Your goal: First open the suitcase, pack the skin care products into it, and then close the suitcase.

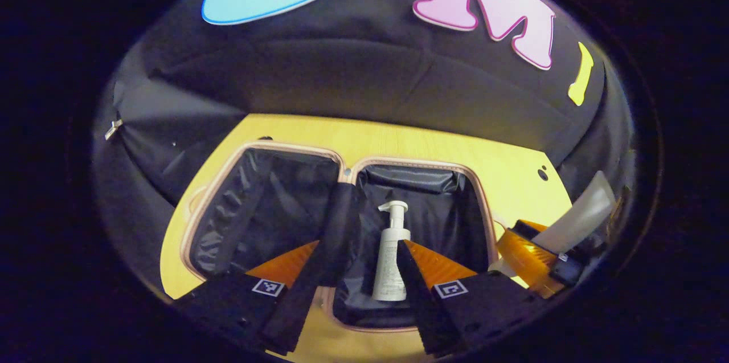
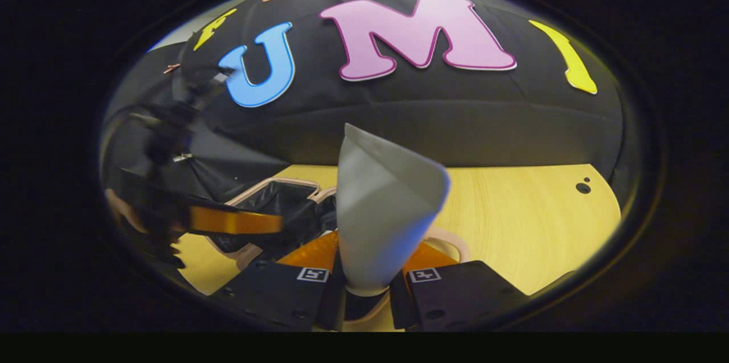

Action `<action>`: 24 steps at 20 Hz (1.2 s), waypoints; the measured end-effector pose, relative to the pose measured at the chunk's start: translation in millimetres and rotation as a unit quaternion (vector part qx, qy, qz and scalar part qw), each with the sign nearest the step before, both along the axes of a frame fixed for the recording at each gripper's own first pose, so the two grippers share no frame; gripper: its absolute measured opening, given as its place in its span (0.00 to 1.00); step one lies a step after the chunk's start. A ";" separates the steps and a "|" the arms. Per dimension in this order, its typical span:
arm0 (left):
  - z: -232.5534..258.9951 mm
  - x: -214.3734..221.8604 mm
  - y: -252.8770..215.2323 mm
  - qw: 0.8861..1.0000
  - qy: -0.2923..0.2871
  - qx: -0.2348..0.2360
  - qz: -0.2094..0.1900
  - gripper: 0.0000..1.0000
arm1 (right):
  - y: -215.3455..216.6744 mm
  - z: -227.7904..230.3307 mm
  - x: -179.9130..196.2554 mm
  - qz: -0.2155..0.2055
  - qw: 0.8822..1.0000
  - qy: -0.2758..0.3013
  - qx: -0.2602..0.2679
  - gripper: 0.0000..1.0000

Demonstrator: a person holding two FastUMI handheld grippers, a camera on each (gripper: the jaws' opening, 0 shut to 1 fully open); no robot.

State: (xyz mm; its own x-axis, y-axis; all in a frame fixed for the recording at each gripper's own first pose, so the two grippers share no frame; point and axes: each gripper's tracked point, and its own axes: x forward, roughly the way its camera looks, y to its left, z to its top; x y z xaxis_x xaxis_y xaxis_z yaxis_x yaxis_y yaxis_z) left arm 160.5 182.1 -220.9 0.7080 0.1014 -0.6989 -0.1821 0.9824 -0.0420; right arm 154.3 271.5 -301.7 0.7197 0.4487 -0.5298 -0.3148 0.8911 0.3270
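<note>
An open suitcase (image 1: 188, 226) with a pale pink rim and black lining lies flat on the yellow table. A white pump bottle (image 1: 390, 260) lies in its right half, nozzle pointing away from me. My left gripper (image 1: 359, 246) hovers over that half, open, with the bottle close beside one finger and not pinched. My right gripper (image 2: 367, 272) is shut on a white squeeze tube (image 2: 387, 209), cap end down between the fingers and flat end up. It holds the tube above the suitcase's rim (image 2: 450, 240). From the left gripper view, the right gripper (image 1: 535, 255) and tube (image 1: 581, 215) sit off the suitcase's right side.
The wooden table (image 2: 512, 220) stretches bare to the right of the suitcase, with a small hole (image 2: 582, 186) near its far corner. Black cloth walls close in behind and to the left. In the right gripper view, the left gripper (image 2: 228, 220) and a hand (image 2: 114, 203) hang over the suitcase.
</note>
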 end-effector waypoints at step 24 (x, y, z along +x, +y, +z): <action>47.3 -208.9 166.1 0.991 -0.060 0.044 0.112 0.80 | 50.4 -76.4 -11.3 -0.052 0.979 0.142 -0.134 0.77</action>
State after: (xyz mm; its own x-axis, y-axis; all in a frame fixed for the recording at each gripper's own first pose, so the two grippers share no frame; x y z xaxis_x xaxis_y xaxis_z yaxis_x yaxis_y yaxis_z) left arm -48.4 348.2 -173.6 0.7388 0.3217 -0.5922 -0.3945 0.9189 0.0069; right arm 143.0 321.9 -378.2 0.5615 0.1979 -0.8035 -0.1476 0.9794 0.1381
